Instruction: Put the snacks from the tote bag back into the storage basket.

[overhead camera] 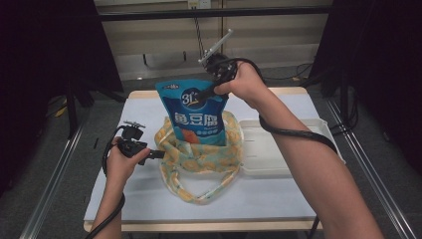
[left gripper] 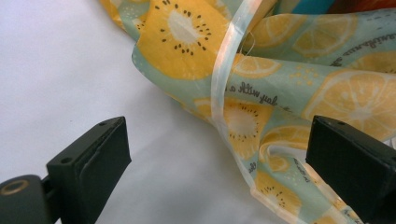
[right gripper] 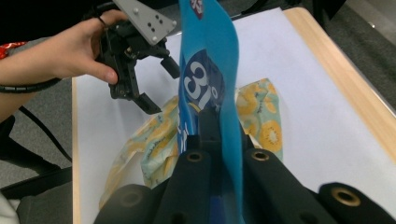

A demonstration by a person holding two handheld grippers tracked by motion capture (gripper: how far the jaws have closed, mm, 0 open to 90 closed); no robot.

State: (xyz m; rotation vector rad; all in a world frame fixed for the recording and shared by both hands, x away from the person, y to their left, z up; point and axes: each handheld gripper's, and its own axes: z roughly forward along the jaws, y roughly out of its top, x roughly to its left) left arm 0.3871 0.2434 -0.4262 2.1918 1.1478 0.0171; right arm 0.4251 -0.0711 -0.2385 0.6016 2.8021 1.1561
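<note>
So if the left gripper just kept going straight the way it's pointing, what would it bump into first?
Most likely the fruit-print cloth bag. The left gripper has its jaws open and aimed at the bag's folds and its pale translucent strap, which lie close ahead on the white table cover.

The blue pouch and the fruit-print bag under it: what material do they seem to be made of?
The blue pouch looks like glossy plastic film: smooth printed surface, thin edge bending in the right claw. The fruit-print bag seems soft woven cloth with a matte finish, as it folds loosely; its translucent trim may be thin plastic or sheer ribbon.
</note>
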